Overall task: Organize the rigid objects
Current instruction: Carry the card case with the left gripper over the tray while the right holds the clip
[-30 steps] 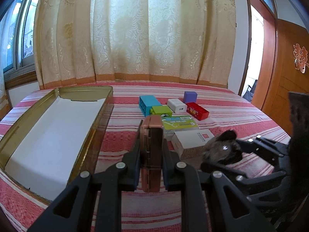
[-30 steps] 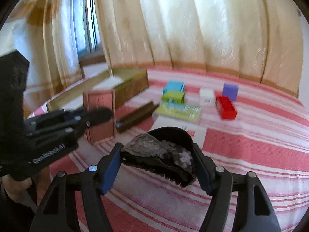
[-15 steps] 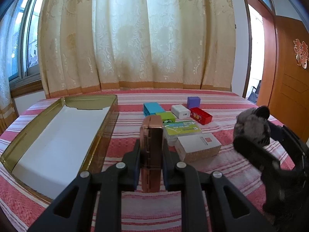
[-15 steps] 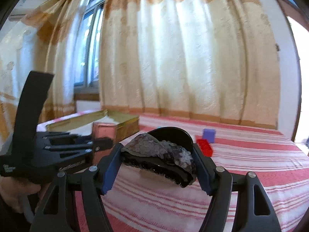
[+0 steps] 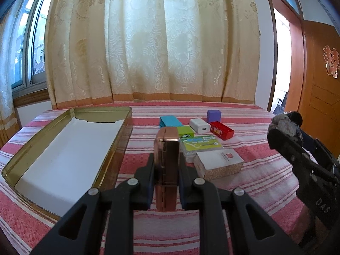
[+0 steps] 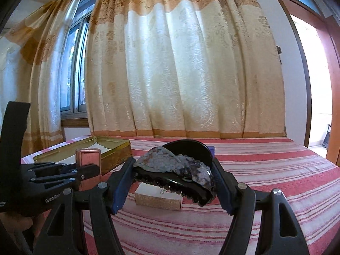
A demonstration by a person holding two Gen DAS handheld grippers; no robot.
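Observation:
My left gripper (image 5: 166, 171) is shut on a copper-brown hinged case (image 5: 166, 165), held upright on edge above the striped cloth. It also shows in the right wrist view (image 6: 88, 159). My right gripper (image 6: 174, 177) is shut on a dark sequined hair claw clip (image 6: 176, 170), raised above the bed; the clip also shows at the right of the left wrist view (image 5: 284, 127). An open gold tin with a white lining (image 5: 63, 146) lies to the left of the case.
Small boxes sit on the red striped cloth (image 5: 255, 180): blue (image 5: 170, 122), green (image 5: 184, 130), white (image 5: 199, 125), purple (image 5: 214, 115), red (image 5: 222, 129), a green card pack (image 5: 200, 143) and a white-topped box (image 5: 218, 162). Curtains hang behind; a door stands at right.
Both grippers have risen and levelled out. The right gripper with the clip has lifted and swung toward the right of the left wrist view. Each keeps its hold.

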